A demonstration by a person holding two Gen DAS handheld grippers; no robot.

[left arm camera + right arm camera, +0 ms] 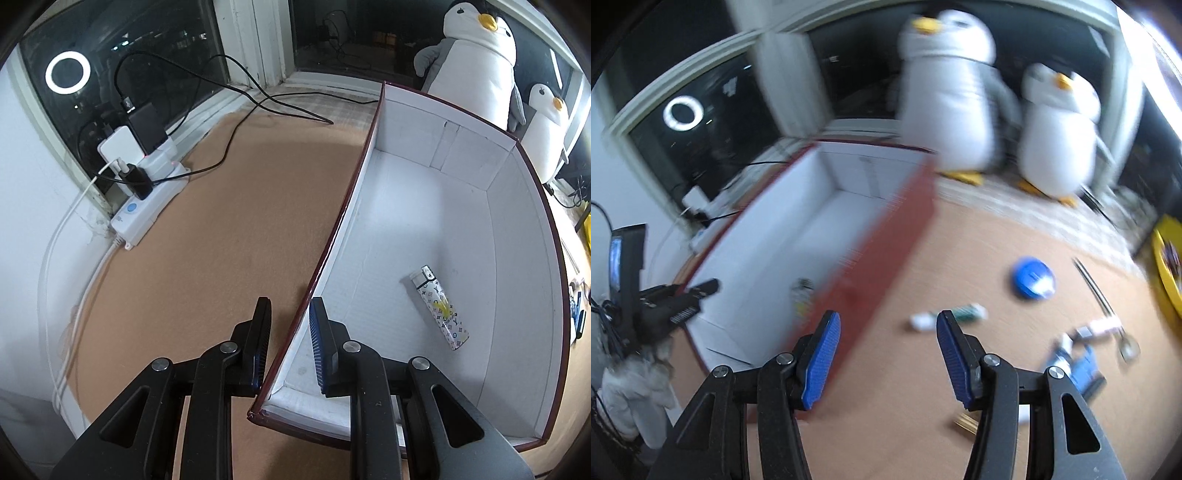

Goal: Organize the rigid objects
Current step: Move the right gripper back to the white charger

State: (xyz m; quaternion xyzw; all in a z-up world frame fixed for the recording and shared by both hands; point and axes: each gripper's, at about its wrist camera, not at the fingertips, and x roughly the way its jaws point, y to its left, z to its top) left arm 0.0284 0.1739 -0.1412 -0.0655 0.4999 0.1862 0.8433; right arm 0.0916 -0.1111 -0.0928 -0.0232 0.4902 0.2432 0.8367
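Just then the left gripper (290,332) sat astride the near left wall of the open cardboard box with white inside and dark red outside (369,155), one black ribbed finger (258,332) outside over the tan felt-like table cover (221,221) and the other inside the box, the wall running between them; the tongs were drawn close onto that thin wall, though the left wrist view did not make plain whether both pads pressed it. Inside the box, on its white floor toward the near right side, lay a slim white lighter printed with small coloured monogram marks (439,306), flat, silver cap pointing toward the far end, touching no wall. The right gripper (886,354) hung over the tan cover just right of the box's red outer wall, its blue-padded tongs standing apart with nothing between them. Beyond it, blurred, lay a small white and green tube-like item (945,315), a round blue object (1032,277), a thin metal tool with a looped end (1108,310) and some blue and white pieces (1078,362) that could not be told apart. Two plush penguins, one large (476,62) and one smaller (546,129), stood behind the box by the dark window, and a white power strip loaded with chargers (147,199) lay at the far left of the cover.
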